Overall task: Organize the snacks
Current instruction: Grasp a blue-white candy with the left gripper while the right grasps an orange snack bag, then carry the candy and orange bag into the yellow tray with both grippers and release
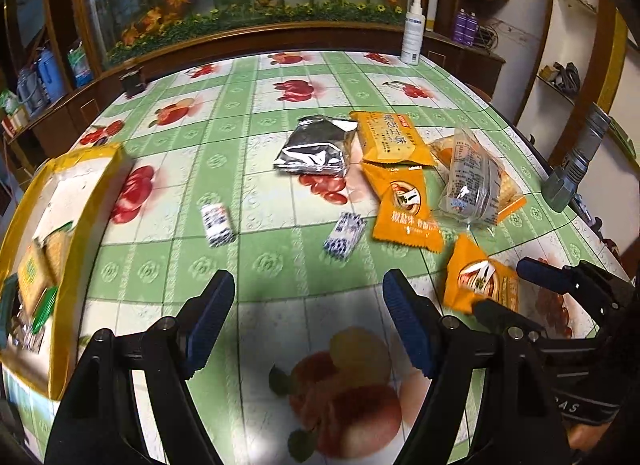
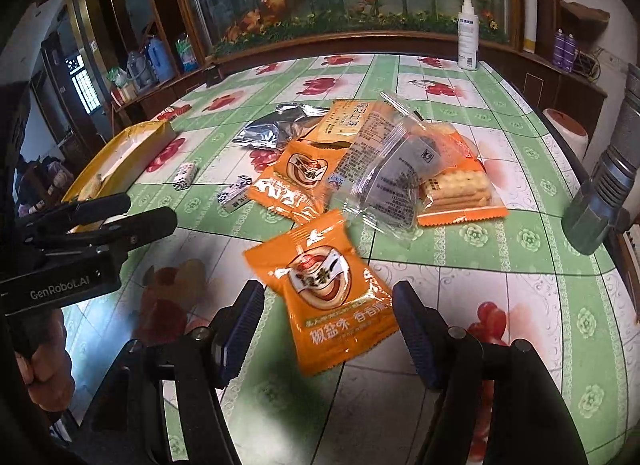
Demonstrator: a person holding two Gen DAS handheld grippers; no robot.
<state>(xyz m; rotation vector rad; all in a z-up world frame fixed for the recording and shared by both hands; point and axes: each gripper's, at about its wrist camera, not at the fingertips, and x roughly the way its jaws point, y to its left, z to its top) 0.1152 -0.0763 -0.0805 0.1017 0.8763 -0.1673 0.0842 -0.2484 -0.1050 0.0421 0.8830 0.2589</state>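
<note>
My right gripper (image 2: 328, 317) is open and low over the table, a jaw on each side of the near end of an orange snack packet (image 2: 332, 293) that lies flat; the pads do not press on it. My left gripper (image 1: 308, 305) is open and empty over bare tablecloth. In its view the right gripper (image 1: 520, 293) flanks that same orange packet (image 1: 480, 281). Further back lie a silver packet (image 1: 316, 149), two more orange packets (image 1: 404, 209), a clear wrapper (image 1: 472, 181) and two small blue-white candies (image 1: 218, 223). A yellow box (image 1: 80, 169) with snacks inside stands at the left.
A white spray bottle (image 1: 412, 33) stands at the table's far edge. A grey flashlight (image 2: 604, 189) lies at the right edge. A cracker pack (image 2: 460, 189) sits under the clear wrapper. The left gripper (image 2: 132, 213) and a hand show at the left. Wooden shelving surrounds the table.
</note>
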